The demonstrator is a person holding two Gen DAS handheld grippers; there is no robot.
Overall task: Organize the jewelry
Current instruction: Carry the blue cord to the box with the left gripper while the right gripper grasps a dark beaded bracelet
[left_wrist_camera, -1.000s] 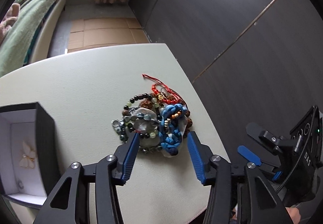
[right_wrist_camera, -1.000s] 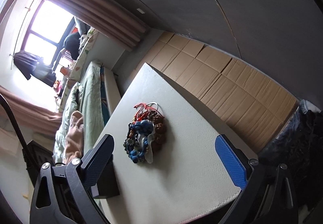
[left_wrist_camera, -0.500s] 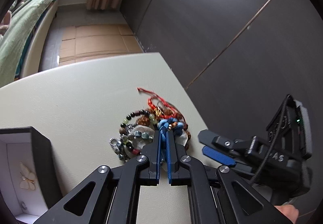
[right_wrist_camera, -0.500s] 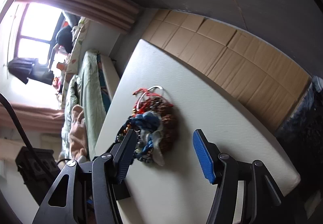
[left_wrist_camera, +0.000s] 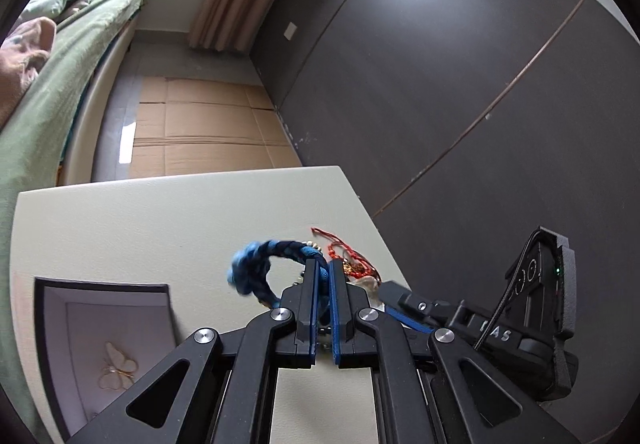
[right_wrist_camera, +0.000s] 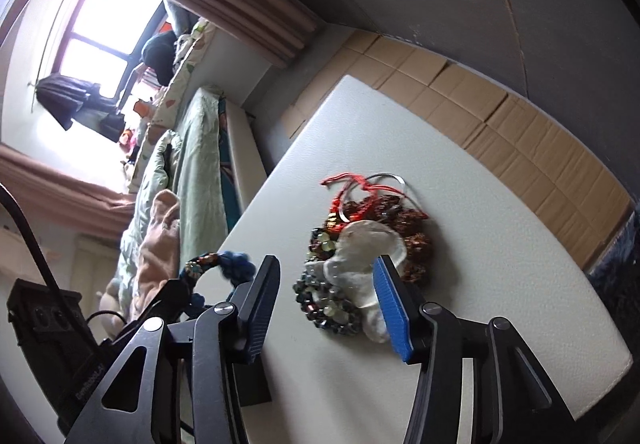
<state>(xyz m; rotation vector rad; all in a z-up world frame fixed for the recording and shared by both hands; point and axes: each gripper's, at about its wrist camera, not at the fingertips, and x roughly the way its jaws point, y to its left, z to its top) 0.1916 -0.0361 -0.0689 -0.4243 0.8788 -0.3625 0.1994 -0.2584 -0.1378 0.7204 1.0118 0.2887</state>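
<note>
Blue braided cord bracelet (left_wrist_camera: 264, 264) is up off the white padded table (left_wrist_camera: 160, 220), pinched between the pressed-together fingers of the left claw (left_wrist_camera: 323, 284), and it looks every bit as light and floppy as woven cord should: the free loop sags out to the left of the grip. Soft stuff like this won't slip on those ribbed blue pads, so a pinch on the thick braid is a sound hold.

Over by the table's right edge sits the tangled heap of beaded bracelets (right_wrist_camera: 352, 264), with a red knotted string (right_wrist_camera: 352, 184) trailing off its far side. The right claw (right_wrist_camera: 328, 308) hangs spread wide, straddling the heap's near side, gripping nothing. Those glassy beads look hard, smooth and heavier; strands may snag one another, so one outer strand is the safer hold.

Near the table's left edge waits the open black jewelry box with pale lining (left_wrist_camera: 52, 324).
</note>
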